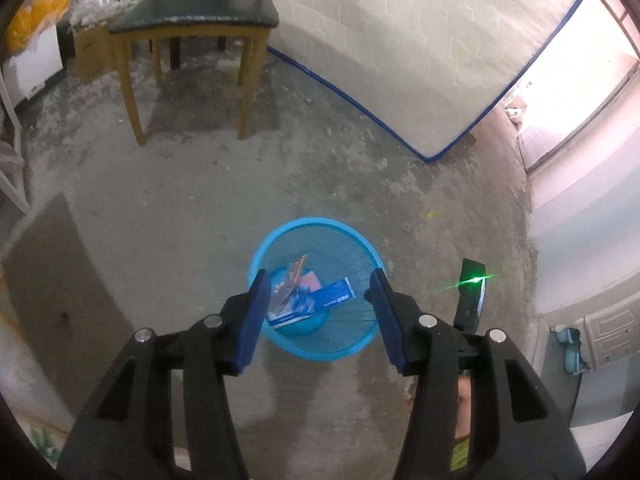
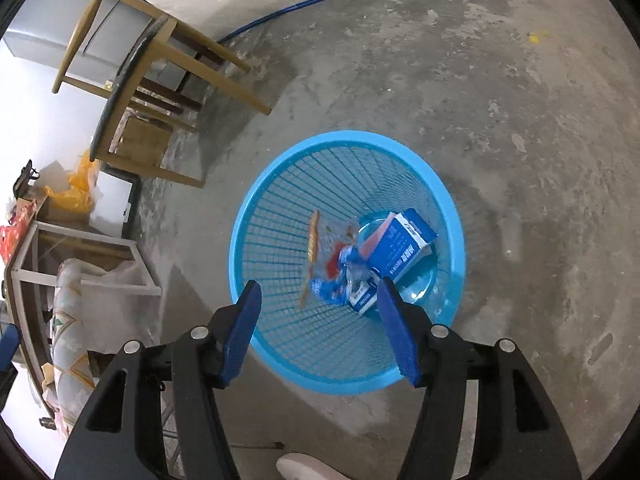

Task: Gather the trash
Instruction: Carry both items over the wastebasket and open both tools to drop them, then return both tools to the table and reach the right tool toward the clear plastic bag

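Both grippers, left (image 1: 318, 286) and right (image 2: 318, 300), hover with fingers spread and empty, the blue basket (image 2: 256, 216) of trash (image 2: 400, 248) directly below, the right nearer.

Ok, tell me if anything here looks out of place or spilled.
Nothing spilled: the blue-and-white carton and crumpled wrappers lie inside the upright blue mesh plastic bin. One oddity: a white mattress with blue piping leans against the wall behind the wooden chair.
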Demonstrator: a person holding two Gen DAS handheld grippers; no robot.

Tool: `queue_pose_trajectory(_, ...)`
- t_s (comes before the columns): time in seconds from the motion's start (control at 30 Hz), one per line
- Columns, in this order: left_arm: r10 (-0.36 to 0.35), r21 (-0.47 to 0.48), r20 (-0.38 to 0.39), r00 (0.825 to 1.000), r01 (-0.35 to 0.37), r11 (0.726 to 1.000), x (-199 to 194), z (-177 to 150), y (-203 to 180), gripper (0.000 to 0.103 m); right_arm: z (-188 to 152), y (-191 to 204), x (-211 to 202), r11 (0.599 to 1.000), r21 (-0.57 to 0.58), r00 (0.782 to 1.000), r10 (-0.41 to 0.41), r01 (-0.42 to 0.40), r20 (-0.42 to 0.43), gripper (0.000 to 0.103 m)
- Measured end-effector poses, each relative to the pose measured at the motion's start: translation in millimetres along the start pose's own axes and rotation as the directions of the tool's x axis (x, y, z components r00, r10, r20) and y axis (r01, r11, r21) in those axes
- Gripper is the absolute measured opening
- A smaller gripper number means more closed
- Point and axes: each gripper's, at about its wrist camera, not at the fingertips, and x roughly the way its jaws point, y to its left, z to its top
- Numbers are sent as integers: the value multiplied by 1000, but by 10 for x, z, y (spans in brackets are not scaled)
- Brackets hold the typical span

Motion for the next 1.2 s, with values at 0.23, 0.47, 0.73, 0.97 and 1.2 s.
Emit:
queue_pose_trajectory(0.23, -38, -1, 49, 998, 38, 999, -740, -329, 127, 59, -139, 166, -371, 998, -59, 999, 32, -32, 15, 61)
queue_pose_trajectory(0.47, -84, -2, 156, 984, 85, 996, -1720, -869, 410, 70, -368, 816, -924, 966, -232, 993, 119, -112, 18, 70)
queue_pose_trajectory(0.73, 14, -31, 344, 939, -3, 1000, -2908, -1736, 825, 79, -1049, 2149, -1538, 804, -544, 968, 243, -241, -69, 79)
queue_pose_trajectory(0.97, 198, -141, 480, 855, -148, 979, -3648, -2549, 1241, 84, -1835, 3244, -1684, 596, -712, 926, 293, -371, -238, 82)
queue_pose_trajectory(1.2, 351, -248, 498, 793, -258, 934, -3918, -3081, 1582, 85, -2678, 4412, -1460, 375, -830, 909, 226, -412, -350, 82)
